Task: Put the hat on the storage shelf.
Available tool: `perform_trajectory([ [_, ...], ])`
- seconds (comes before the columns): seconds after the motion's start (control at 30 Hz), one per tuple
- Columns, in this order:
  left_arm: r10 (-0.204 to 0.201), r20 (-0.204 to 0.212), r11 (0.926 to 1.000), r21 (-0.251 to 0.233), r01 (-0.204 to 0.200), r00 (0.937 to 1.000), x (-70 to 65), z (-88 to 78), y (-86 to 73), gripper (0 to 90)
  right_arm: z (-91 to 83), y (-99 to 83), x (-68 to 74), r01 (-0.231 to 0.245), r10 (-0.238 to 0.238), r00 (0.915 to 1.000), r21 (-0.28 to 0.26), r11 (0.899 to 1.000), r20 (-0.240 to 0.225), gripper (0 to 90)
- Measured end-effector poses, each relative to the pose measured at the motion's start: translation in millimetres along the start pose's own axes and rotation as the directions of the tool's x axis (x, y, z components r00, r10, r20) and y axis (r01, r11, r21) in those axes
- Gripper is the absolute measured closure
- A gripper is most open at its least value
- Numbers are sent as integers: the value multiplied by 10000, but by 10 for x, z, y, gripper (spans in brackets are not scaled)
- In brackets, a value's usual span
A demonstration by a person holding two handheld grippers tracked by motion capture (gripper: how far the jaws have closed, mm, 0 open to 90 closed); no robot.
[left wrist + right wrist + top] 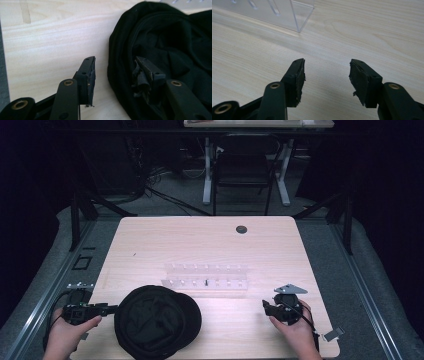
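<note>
High view showed a pale wooden table (pixel 210 240) with a black cloth hat (pixel 157 321) lying near its front edge, left of centre. The person's left hand (pixel 64 332) held the left gripper (pixel 111 309) at the table's left front corner, its tip pointing at the hat's left side and just beside it. The right hand (pixel 295 325) held the right gripper (pixel 265 306) near the table's right front, well apart from the hat, with its tip turned toward the table's middle. Behind the hat stood a clear plastic rack (pixel 206 276) with rows of small slots, one of them holding a small dark piece. A dark round hole (pixel 241 229) sat near the table's far edge.

In the left gripper view, the left gripper (pixel 116 75) had its jaws spread wide. One jaw stood over bare wood; the other lay against the dark folds of the hat (pixel 170 50), whose edge sat in the gap between them. The pads did not pinch the cloth.

In the right gripper view, the right gripper (pixel 327 80) also stood spread, with nothing but bare table between its jaws. A corner of the clear rack (pixel 297 15) lay ahead of it, apart from the jaws.
</note>
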State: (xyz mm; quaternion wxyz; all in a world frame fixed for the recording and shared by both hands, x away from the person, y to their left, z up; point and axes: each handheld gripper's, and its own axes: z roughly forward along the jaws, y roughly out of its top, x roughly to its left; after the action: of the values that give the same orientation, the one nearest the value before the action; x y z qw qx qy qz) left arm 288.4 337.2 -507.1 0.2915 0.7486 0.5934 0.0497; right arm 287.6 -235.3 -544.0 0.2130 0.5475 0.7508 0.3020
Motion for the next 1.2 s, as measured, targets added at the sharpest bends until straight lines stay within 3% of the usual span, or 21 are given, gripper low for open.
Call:
perform_trajectory([
  [0.13, -206, 278, 9984, 529, 191, 9994, 37, 0, 31, 539, 0, 0, -8, -117, 118, 9999, 38, 9999, -72, 457],
  [0.2, -244, 195, 9987, 453, 235, 9995, 34, 13, 36, 548, 1, 0, -8, -141, 142, 9999, 53, 9999, -80, 458],
  [0.23, -243, 193, 9972, 713, 228, 9995, 37, 9, 56, 561, 5, -1, -7, -141, 142, 9998, 54, 9999, -119, 462],
  [0.57, -376, 3, 9917, 1230, 372, 9993, 37, 116, 81, 561, 15, -11, -17, -127, 129, 9997, 75, 9999, -210, 479],
  [0.87, -652, 216, 9863, 1533, 612, 9976, 50, 193, 67, 565, 21, -15, -20, -180, 182, 9995, 95, 9998, -257, 491],
  [1.2, -992, 163, 9780, 1860, 944, 9949, 57, 273, 65, 570, 27, -17, -16, -128, 130, 9995, 97, 9999, -271, 493],
])
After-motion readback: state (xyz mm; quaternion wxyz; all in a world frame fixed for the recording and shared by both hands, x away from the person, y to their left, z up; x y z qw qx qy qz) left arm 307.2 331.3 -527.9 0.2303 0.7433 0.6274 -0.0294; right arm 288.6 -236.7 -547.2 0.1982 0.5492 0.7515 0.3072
